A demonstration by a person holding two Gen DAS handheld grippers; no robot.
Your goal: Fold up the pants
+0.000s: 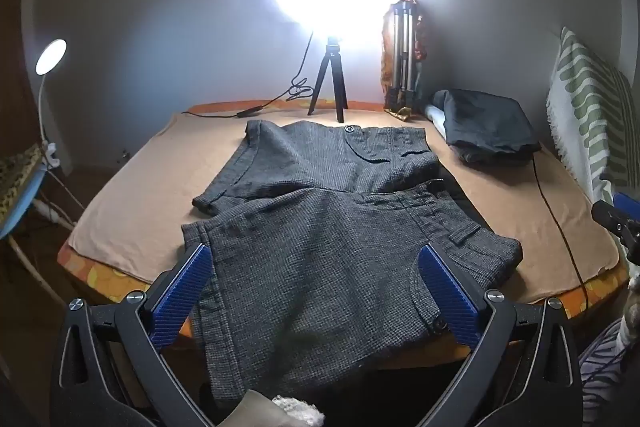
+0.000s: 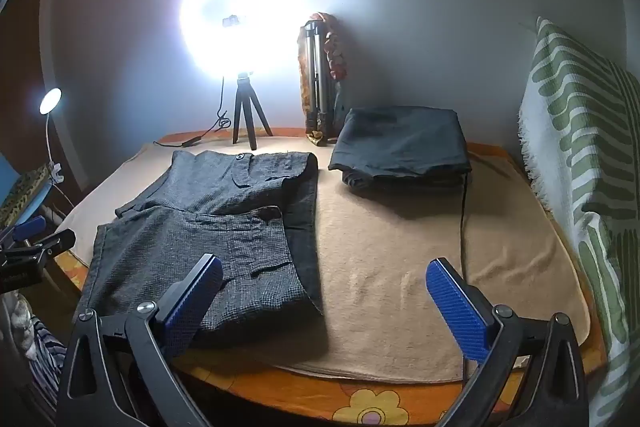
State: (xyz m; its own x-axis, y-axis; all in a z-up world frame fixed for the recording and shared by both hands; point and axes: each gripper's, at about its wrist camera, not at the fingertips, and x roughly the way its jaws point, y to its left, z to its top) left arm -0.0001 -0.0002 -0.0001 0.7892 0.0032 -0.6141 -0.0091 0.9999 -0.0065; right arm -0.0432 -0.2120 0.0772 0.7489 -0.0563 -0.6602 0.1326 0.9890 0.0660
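Here, grey checked pants (image 1: 320, 211) are seen spread on a tan blanket (image 2: 400, 267), folded over themselves, the near edge hanging off the front. The left gripper (image 1: 316, 291) is held wide above the near fold, nothing pinched. The right gripper (image 2: 324, 299) is likewise spread wide, over the pants' right edge and bare blanket. Dark folded cloth (image 2: 400, 147) lies well apart, behind.
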